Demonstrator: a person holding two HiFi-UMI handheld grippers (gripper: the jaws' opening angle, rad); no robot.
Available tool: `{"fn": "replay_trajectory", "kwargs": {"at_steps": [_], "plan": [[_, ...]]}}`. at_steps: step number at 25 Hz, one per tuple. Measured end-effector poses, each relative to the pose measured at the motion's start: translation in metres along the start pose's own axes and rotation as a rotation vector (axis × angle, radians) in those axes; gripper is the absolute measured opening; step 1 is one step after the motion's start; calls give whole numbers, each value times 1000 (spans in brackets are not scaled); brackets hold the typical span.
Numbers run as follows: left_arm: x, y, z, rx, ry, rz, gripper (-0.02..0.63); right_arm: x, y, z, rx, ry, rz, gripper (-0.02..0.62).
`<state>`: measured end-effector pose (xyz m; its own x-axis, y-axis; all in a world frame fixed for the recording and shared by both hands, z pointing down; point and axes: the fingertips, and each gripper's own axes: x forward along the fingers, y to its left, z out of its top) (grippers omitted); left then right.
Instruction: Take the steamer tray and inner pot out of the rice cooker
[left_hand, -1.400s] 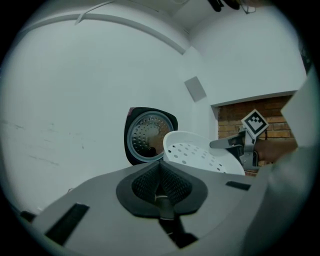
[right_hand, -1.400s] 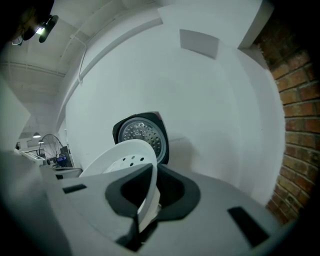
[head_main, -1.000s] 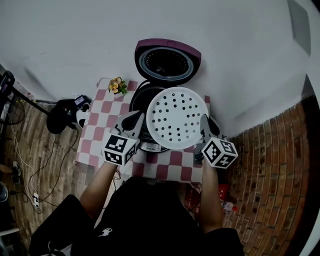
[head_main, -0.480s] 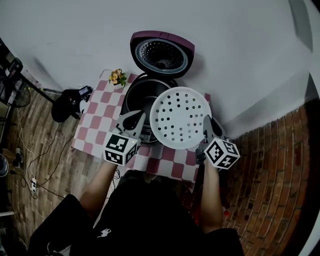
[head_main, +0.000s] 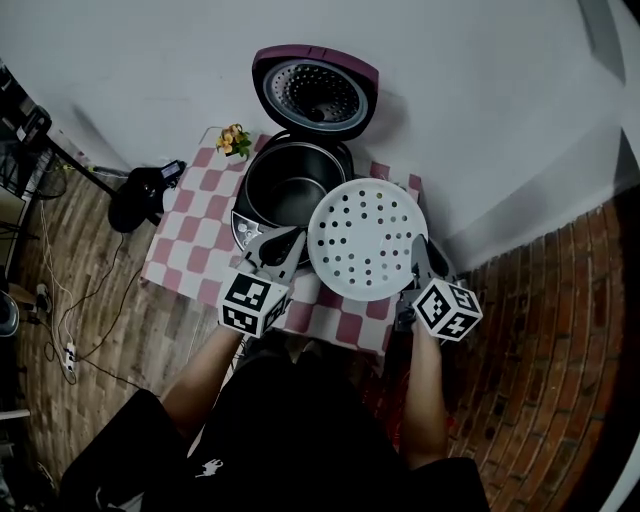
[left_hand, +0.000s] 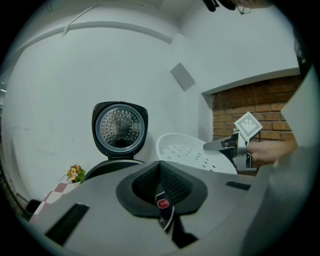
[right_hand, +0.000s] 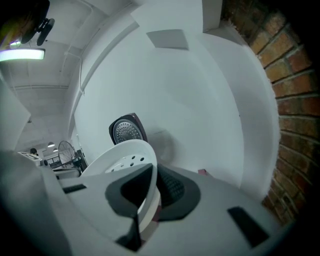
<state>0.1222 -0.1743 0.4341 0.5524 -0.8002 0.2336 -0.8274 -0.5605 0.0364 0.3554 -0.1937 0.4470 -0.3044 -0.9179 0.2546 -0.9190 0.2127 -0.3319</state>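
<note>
While right tool (head_main: 414, 250) clamps steamer tray (head_main: 366, 238) rim, tray level, hollow up; left tool (head_main: 283, 242) closed, empty.

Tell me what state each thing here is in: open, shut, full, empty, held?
Rice cooker: open, lid tipped back.
Inner pot: in the cooker, looks empty.
Steamer tray: lifted out, held by its rim beside the cooker.
Left gripper: shut, holding nothing.
Right gripper: shut on the tray's rim.
Flower pot: upright.

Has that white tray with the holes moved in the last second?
Yes. In the head view the tray has slid down and to the right, off the pot. It mostly covered the pot before, and the pot now lies open.
</note>
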Motion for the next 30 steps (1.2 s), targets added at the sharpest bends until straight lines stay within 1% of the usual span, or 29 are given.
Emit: {"fn": "replay_trajectory", "kwargs": {"at_steps": [6, 12, 17, 25, 30], "plan": [[-3, -37, -22, 11, 24, -50, 3, -20, -26, -26, 28, 25, -36, 25], [-2, -59, -45, 3, 66, -74, 3, -35, -48, -56, 62, 55, -75, 25], [1, -76, -65, 36, 101, -90, 3, -44, -68, -85, 86, 87, -118, 25], [3, -88, -101, 50, 166, -105, 3, -47, -89, -130, 117, 144, -159, 25], [5, -88, -122, 47, 206, -103, 3, -45, -94, -151, 124, 177, -166, 25]]}}
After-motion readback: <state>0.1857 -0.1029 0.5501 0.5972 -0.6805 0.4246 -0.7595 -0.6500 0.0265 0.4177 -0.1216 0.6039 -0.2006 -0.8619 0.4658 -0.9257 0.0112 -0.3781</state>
